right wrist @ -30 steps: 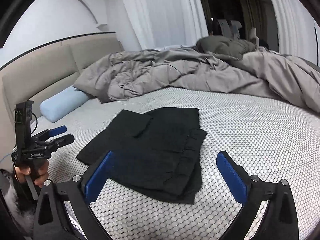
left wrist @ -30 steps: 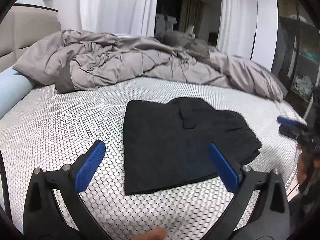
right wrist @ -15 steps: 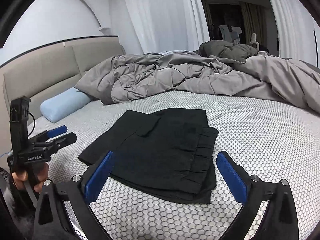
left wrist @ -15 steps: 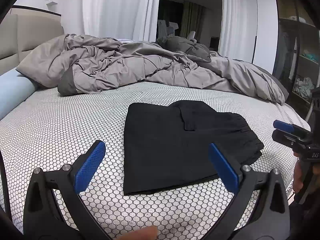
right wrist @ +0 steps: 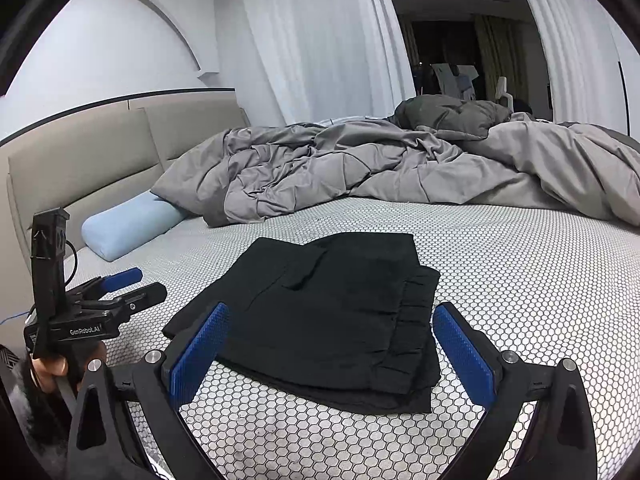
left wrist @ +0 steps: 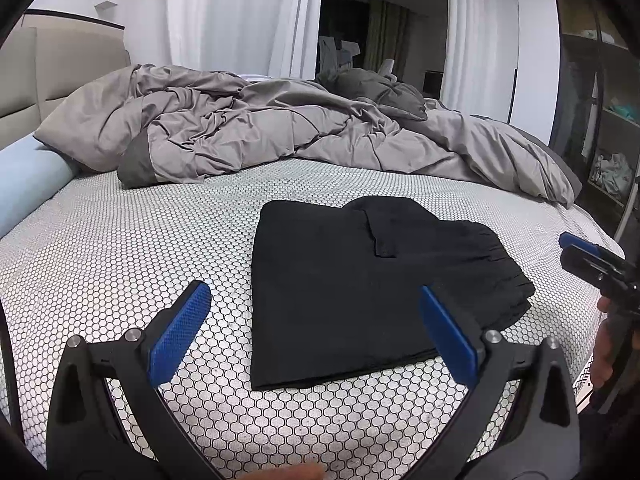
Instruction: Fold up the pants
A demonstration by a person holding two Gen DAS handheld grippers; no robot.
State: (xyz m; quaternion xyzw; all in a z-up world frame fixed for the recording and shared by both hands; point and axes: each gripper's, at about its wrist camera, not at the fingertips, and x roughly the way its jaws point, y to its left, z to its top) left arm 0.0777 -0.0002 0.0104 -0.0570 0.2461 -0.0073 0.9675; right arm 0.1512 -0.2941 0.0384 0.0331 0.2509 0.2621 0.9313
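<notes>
Nearest to me, the left gripper [left wrist: 316, 328] hangs just above the bed with its blue pads spread wide and nothing between them. The right gripper [right wrist: 330, 344] is the same: jaws wide apart, empty, held low over the near edge of the mattress. Neither one touches cloth.

Just beyond them lie the black pants [left wrist: 360, 292], resting on the honeycomb-patterned mattress cover [left wrist: 120, 248] in the bare middle of the bed. They are already a compact, roughly square bundle of several stacked layers. From the right wrist view the gathered waistband [right wrist: 416, 308] sits along the right-hand side of the stack, with lower layers peeking out a little beneath it, and a small flap lies turned over on top near the far edge. The near left edge looks straight and tidy.

To my eye the folding is essentially done; what could remain is only a small squaring-up of the layers showing at the waistband side, or flattening that top flap, and then leaving the bundle be.

Further back, a pale blue bolster pillow [right wrist: 128, 224] lies against the padded headboard [right wrist: 100, 152], and a rumpled grey duvet [left wrist: 280, 132] is heaped across the far side of the bed, well apart from the pants. White curtains [right wrist: 312, 40] hang behind.
</notes>
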